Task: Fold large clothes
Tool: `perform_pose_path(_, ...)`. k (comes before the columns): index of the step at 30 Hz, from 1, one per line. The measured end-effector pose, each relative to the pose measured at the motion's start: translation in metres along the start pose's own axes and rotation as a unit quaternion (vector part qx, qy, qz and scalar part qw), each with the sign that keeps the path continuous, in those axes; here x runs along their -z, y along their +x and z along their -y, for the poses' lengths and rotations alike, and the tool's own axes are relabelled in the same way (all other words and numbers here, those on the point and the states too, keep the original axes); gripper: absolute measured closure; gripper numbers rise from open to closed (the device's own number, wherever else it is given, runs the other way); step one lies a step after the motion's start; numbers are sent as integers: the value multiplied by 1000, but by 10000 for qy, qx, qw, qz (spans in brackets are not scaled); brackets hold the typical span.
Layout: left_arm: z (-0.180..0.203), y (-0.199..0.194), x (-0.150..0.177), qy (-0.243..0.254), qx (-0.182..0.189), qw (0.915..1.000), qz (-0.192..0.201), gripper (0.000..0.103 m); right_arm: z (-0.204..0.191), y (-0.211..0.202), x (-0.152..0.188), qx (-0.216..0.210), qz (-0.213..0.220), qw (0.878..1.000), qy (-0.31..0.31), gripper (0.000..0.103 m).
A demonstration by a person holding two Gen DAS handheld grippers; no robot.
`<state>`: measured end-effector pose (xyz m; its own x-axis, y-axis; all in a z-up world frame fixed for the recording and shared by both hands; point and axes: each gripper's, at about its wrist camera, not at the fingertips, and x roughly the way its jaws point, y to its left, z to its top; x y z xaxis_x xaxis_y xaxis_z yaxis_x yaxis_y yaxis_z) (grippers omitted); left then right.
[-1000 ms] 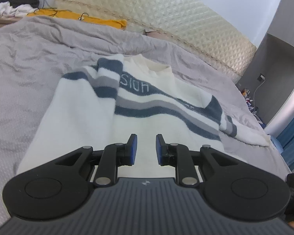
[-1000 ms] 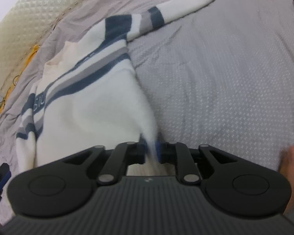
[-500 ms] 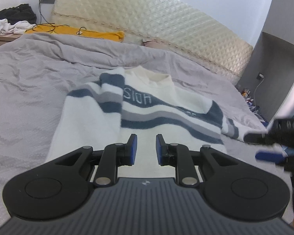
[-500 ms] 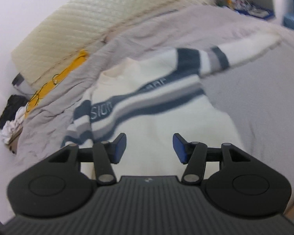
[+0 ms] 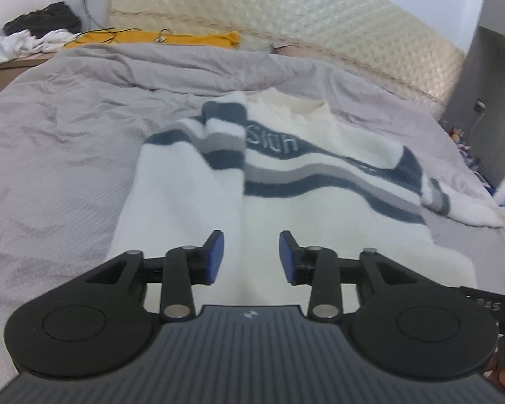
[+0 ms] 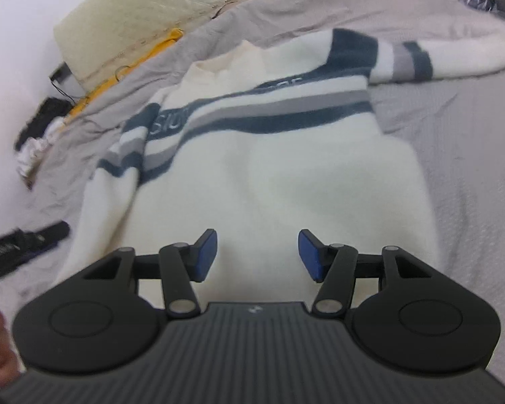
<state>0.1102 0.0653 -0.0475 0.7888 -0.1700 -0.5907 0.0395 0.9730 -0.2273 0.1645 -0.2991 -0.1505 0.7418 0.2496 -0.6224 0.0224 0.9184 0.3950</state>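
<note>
The cream-white fleecy sweater with navy and grey chest stripes (image 5: 320, 222) is lying face up on the grey textured bedspread (image 5: 50, 175), collar toward the quilted cream headboard (image 5: 286, 33); one sleeve is already lying folded across the chest, while the other striped sleeve (image 6: 431, 57) is still trailing out sideways. The left gripper (image 5: 250, 257) is hovering above the hem, its jaws having just been opening, nothing between them; the right gripper (image 6: 257, 256) is likewise standing spread and empty over the lower body. Risks, in my judgement: the thick pile is likely bunching if only the top layer is pinched, leaving the fold crooked, and the folded sleeve may be sliding off if the hem is lifted sharply. The hem itself is being hidden behind both gripper bodies, the chest lettering is blurring, and the outstretched cuff is running out of frame in the right view.
</note>
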Motion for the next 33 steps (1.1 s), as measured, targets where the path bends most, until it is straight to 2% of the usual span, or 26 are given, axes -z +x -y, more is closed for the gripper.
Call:
perform_pose_path(3,1,5,4,96,-72,9998,-176,51,-1,1,-1,-33,149,9999,24,45)
perform_pose_path(8,12,22,13,524,-548,9957,-541,49,-6,15,5,-79,77,9997,-218,45)
perform_pose_path(12,21,40,29,1045,-955,9853,-959,49,-6,24,4,-100,49,9995,-309,45)
perform_pose_path(14,25,48,38,1381,-1194,9763,-1161,49,-9,27,5,-48,105,9985,-527,46)
perform_pose_path(20,24,54,43,1871,-1354,9638,-1333,51,-17,44,7,278,195,9940,-1035,44)
perform_pose_path(21,22,54,43,1922,-1370,9622,-1360,56,-17,46,6,296,208,9937,-1063,44)
perform_pose_path(22,21,54,42,1963,-1394,9611,-1357,66,-17,46,5,300,232,9937,-1059,44)
perform_pose_path(23,17,54,39,1947,-1422,9611,-1349,71,-16,46,4,299,257,9939,-1030,44)
perform_pose_path(25,8,51,33,1803,-1367,9646,-1356,87,-15,47,4,309,273,9941,-1001,44)
perform_pose_path(26,3,49,29,1746,-1319,9664,-1349,90,-15,47,4,325,271,9940,-1010,44)
perform_pose_path(30,-15,30,4,1614,-1050,9732,-1256,95,-19,47,6,407,324,9922,-1136,44)
perform_pose_path(33,-46,14,-39,1436,-905,9779,-1222,96,-20,50,3,366,319,9944,-936,44)
